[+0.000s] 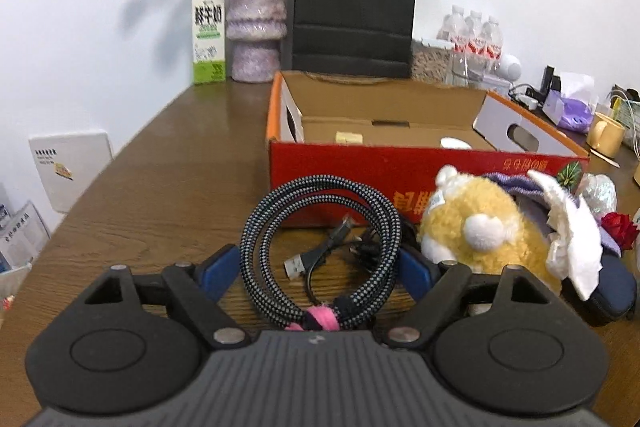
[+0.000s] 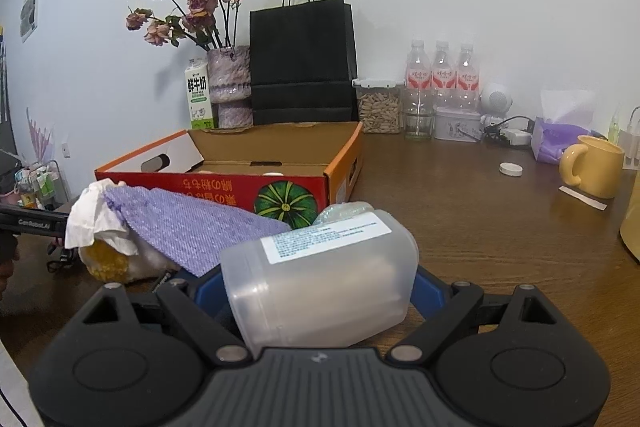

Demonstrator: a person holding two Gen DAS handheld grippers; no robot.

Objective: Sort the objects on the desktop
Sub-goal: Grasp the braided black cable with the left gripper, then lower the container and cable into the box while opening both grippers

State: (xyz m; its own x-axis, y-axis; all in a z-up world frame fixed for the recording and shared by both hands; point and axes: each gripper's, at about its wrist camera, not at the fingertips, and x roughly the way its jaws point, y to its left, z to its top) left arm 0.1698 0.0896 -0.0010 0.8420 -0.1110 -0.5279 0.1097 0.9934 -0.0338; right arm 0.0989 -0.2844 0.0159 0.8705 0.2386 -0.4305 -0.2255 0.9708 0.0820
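Left tool (image 1: 318,267) astride coiled cable (image 1: 320,255)

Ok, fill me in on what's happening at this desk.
A person is sorting desk clutter with a handheld gripper in each hand. The left gripper has a coiled braided cable between its blue fingers, which sit right at the coil's sides; a firm pinch can't be confirmed. The right gripper holds a translucent plastic bottle lying on its side. Ahead stands an open red cardboard box, with a plush toy beside it on the wooden table.
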